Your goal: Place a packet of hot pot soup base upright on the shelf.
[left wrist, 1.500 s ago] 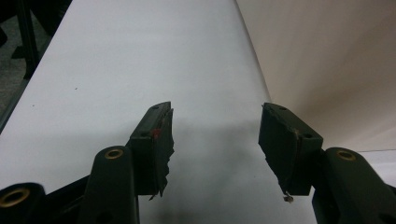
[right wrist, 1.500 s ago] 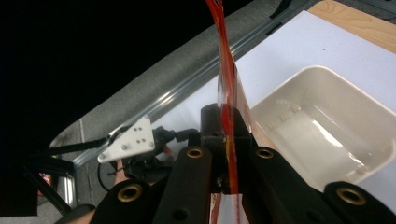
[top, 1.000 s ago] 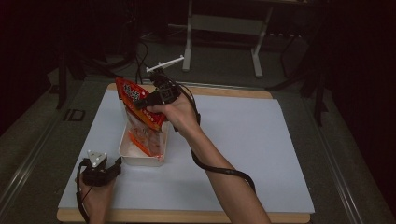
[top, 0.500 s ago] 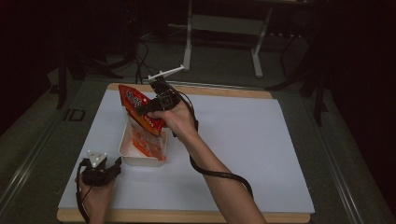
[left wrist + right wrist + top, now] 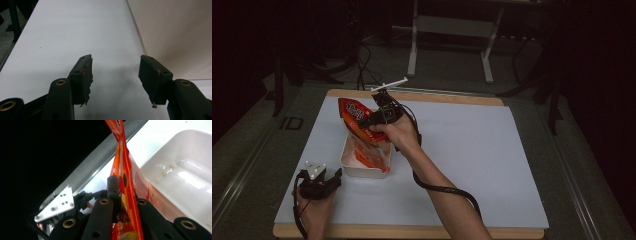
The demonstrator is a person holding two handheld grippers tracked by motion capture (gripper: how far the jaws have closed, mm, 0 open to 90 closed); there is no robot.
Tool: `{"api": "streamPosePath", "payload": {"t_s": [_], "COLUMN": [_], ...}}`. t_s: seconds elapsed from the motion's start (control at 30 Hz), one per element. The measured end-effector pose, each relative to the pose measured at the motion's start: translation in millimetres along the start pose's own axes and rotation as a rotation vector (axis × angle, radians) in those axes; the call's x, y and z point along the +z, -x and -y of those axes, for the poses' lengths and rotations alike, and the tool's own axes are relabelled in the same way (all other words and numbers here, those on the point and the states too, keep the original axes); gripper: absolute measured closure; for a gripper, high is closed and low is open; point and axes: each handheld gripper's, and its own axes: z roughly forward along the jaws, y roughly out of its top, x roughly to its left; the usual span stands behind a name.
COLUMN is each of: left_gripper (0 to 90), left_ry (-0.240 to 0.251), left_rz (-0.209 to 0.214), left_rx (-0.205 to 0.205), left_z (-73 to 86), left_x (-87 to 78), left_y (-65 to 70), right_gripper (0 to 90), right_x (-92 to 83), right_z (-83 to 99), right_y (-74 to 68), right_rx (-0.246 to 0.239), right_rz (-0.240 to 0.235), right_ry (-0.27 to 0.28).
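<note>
On the desk (image 5: 472, 165), under its white sheet, a white tub (image 5: 364, 162) sits toward my left side. Above it, tilted, hangs the red snack bag (image 5: 357, 117), its lower end dipping into the tub where another red packet (image 5: 368, 156) lies. My right fingers (image 5: 371, 121) are clenched on that bag; in the right gripper view the bag (image 5: 124, 187) stands pinched edge-on between them. My left fingers (image 5: 115, 75) are released, spread wide over bare sheet near the tub.
</note>
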Motion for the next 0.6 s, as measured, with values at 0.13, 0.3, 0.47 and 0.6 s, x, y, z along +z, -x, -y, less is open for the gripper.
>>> {"api": "streamPosePath", "payload": {"t_s": [0.13, 0.3, 0.47, 0.6], "left_gripper": [44.8, 44.8, 44.8, 44.8], "left_ry": [0.000, -0.002, 0.000, -0.005], "left_rz": [0.000, 0.000, -0.002, -0.003], "left_rx": [0.000, 0.004, 0.002, 0.008], "left_z": [0.0, 0.0, 0.0, 0.2], "left_x": [0.0, -0.5, -0.1, 0.9], "left_y": [-0.2, -0.1, 0.2, 1.0], "right_gripper": [81.3, 74.1, 69.8, 69.0], "right_x": [-3.4, -9.7, -17.6, -20.5], "right_z": [-2.6, 2.2, 11.2, 20.4], "right_y": [-17.7, -35.0, -37.8, -33.9], "right_rx": [-0.103, -0.205, -0.242, -0.268], "right_rz": [0.064, 0.135, 0.146, 0.175], "right_ry": [-0.039, -0.064, -0.068, -0.084]}}
